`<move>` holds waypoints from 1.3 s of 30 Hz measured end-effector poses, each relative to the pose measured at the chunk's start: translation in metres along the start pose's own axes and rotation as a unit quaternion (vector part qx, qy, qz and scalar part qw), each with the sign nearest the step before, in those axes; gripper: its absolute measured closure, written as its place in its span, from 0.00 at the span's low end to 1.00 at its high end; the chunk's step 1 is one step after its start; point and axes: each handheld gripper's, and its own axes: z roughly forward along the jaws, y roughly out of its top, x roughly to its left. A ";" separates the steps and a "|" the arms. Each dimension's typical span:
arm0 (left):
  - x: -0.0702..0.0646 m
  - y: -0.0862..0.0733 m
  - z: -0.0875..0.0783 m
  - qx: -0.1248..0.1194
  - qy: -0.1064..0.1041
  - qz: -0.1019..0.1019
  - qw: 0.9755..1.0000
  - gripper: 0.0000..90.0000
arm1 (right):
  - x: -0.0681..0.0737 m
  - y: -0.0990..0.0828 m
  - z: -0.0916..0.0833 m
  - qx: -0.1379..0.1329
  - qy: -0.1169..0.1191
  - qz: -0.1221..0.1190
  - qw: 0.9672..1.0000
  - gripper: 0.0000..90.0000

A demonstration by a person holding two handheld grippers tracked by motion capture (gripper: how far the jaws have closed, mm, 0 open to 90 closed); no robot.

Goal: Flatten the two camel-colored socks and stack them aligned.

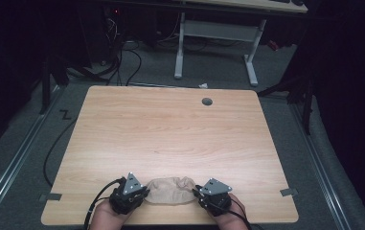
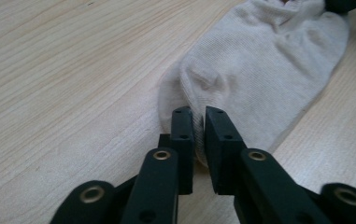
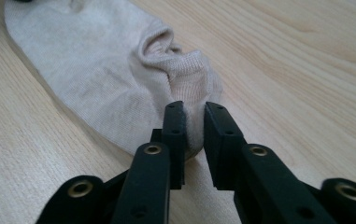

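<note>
1. I see a beige sock lying flat at the near edge of the wooden table, no readable label on it.
2. My left gripper pinches one end.
3. My right gripper pinches the other.

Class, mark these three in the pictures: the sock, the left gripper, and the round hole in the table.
sock (image 1: 169,191), high view, middle of the fabric.
left gripper (image 2: 199,122), left gripper view, midway between its jaw tips.
round hole (image 1: 207,101), high view, centre of the opening.
</note>
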 end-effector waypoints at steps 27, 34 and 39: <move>0.070 -0.002 -0.008 -0.070 0.070 -0.062 0.993 0.57 | -0.074 -0.016 -0.002 -0.060 -0.079 0.107 0.989 0.63; 0.100 -0.001 0.003 -0.053 0.095 -0.079 0.991 0.56 | -0.112 -0.014 0.013 -0.048 -0.121 0.137 0.982 0.61; 0.099 -0.002 -0.001 -0.057 0.099 -0.075 0.991 0.56 | -0.116 -0.018 0.007 -0.053 -0.128 0.145 0.980 0.61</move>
